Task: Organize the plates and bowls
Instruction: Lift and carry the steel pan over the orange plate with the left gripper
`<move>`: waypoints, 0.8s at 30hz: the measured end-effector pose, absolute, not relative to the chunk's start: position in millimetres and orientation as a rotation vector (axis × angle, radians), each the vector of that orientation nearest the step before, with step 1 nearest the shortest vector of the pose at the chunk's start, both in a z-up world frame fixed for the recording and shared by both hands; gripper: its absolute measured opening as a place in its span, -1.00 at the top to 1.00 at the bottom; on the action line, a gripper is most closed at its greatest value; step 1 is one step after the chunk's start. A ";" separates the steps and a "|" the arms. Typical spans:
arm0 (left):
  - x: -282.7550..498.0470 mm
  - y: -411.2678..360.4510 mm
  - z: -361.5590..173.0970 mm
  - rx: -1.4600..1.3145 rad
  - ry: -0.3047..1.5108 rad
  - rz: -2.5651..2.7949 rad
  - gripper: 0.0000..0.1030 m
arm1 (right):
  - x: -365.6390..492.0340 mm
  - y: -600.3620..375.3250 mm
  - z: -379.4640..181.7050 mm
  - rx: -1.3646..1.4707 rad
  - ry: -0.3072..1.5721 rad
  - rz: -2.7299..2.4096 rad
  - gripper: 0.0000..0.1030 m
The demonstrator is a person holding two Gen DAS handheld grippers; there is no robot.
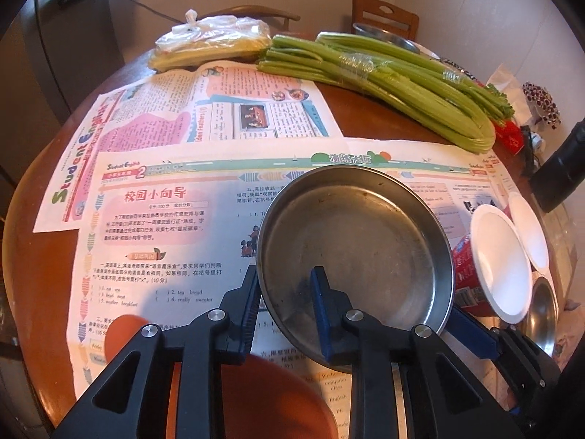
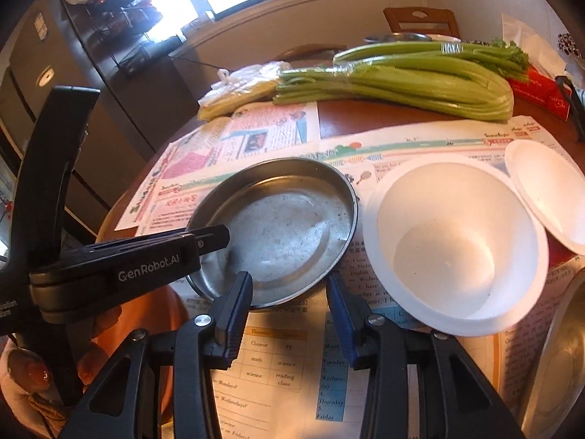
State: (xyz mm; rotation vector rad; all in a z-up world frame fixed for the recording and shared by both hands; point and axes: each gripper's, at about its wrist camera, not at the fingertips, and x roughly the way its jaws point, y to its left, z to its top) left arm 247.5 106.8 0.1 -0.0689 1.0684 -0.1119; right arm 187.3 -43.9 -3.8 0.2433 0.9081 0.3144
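Observation:
A round steel plate (image 1: pixel 358 241) is tilted up off the newspaper, its near rim between the fingers of my left gripper (image 1: pixel 287 292), which is shut on it. In the right wrist view the same steel plate (image 2: pixel 281 230) is held by the left gripper's black body (image 2: pixel 146 259) at its left rim. My right gripper (image 2: pixel 289 307) is open and empty, just in front of the plate's near edge. A white foam bowl (image 2: pixel 453 241) sits right of the plate, with a smaller white foam dish (image 2: pixel 548 190) beyond it. Both also show in the left wrist view (image 1: pixel 501 259).
Newspapers (image 1: pixel 175 226) cover the round wooden table (image 1: pixel 40 256). Celery (image 1: pixel 395 80) and a plastic bag of food (image 1: pixel 212 40) lie at the back. Another steel dish (image 2: pixel 555 366) sits at the right edge. A red box (image 2: pixel 541 91) and a chair (image 2: pixel 420 22) are behind.

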 end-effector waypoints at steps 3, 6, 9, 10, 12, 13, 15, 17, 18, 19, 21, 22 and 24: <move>239.9 107.6 8.4 -0.072 1.052 -0.117 0.45 | 181.7 -45.6 2.4 0.243 0.891 0.320 0.17; 230.4 109.5 20.1 -0.081 1.027 -0.118 0.45 | 174.4 -48.0 9.5 0.247 0.873 0.332 0.17; 222.0 111.5 28.5 -0.085 1.008 -0.115 0.45 | 166.7 -48.0 17.6 0.240 0.853 0.348 0.17; 217.8 112.2 32.2 -0.083 1.000 -0.110 0.45 | 164.5 -47.8 19.9 0.241 0.847 0.353 0.17; 209.9 114.0 38.6 -0.082 0.987 -0.104 0.45 | 159.3 -46.6 24.9 0.235 0.836 0.367 0.17; 206.4 115.4 41.9 -0.083 0.981 -0.102 0.45 | 156.2 -46.7 27.2 0.232 0.830 0.373 0.17; 199.6 117.5 46.5 -0.083 0.970 -0.097 0.45 | 150.8 -44.7 32.3 0.225 0.818 0.385 0.17; 191.0 119.7 51.8 -0.084 0.960 -0.090 0.45 | 146.1 -43.4 36.9 0.222 0.808 0.398 0.17; 187.1 120.8 54.1 -0.084 0.956 -0.086 0.45 | 142.8 -42.4 39.5 0.218 0.801 0.404 0.17; 182.7 122.1 57.0 -0.088 0.950 -0.084 0.45 | 140.1 -41.5 41.8 0.214 0.796 0.411 0.17; 173.9 124.0 62.3 -0.089 0.937 -0.080 0.45 | 132.4 -40.1 47.7 0.208 0.779 0.423 0.17; 168.4 125.3 65.6 -0.093 0.931 -0.077 0.45 | 129.2 -39.6 50.3 0.206 0.770 0.428 0.17; 160.6 127.5 70.1 -0.095 0.921 -0.071 0.45 | 122.0 -38.4 55.4 0.200 0.754 0.438 0.17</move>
